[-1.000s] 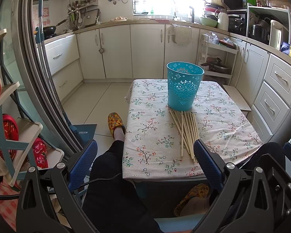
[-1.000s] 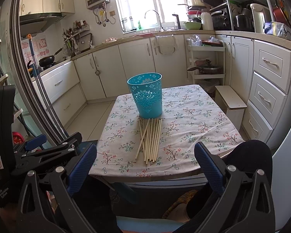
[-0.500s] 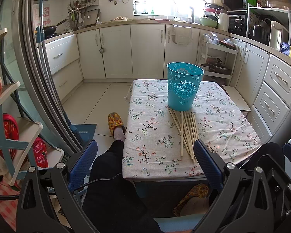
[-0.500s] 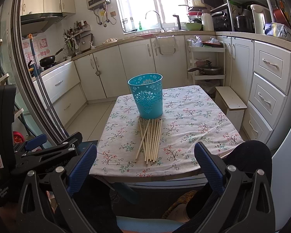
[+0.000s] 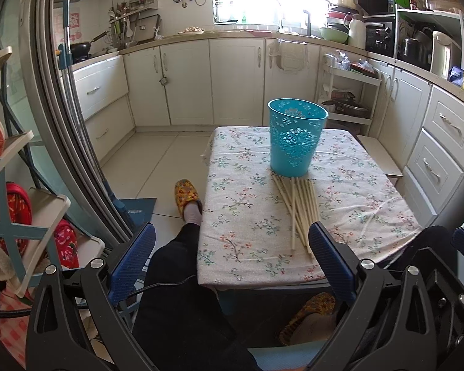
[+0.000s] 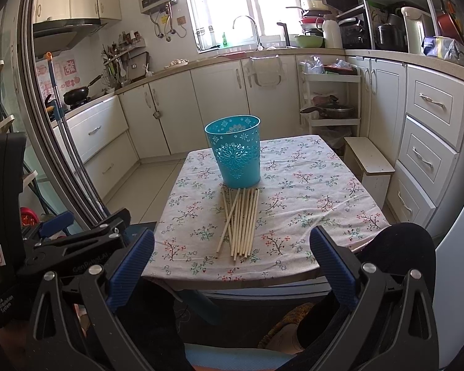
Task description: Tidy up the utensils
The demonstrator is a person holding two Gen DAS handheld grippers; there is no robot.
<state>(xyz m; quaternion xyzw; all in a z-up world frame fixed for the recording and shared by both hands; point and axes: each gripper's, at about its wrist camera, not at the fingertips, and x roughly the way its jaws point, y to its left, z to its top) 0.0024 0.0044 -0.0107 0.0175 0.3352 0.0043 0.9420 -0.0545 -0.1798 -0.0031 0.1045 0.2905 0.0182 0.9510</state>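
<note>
We hold both the left gripper [image 5: 232, 253] and right gripper [image 6: 232, 253] wide apart and empty, facing chopsticks [image 6: 239, 222] fanned before the teal basket [image 6: 235, 153].

Free room: bare floral cloth of the counter [image 6: 309, 191] to either side of the chopsticks [image 6: 241, 222], and the near edge ahead of both tools

Obstacles ahead: turquoise bin [image 6: 233, 151] upright at the far ends of the chopsticks, touching or just short of them

Obstacles below: person's knee [image 6: 396, 247] under the right tool [image 6: 232, 262], rising beside the counter's near corner; leg [image 5: 176, 259] beneath the left tool [image 5: 232, 256]

Obstacles to the left of the left tool: shelf rack [image 5: 31, 204], curved door frame [image 5: 68, 123]
</note>
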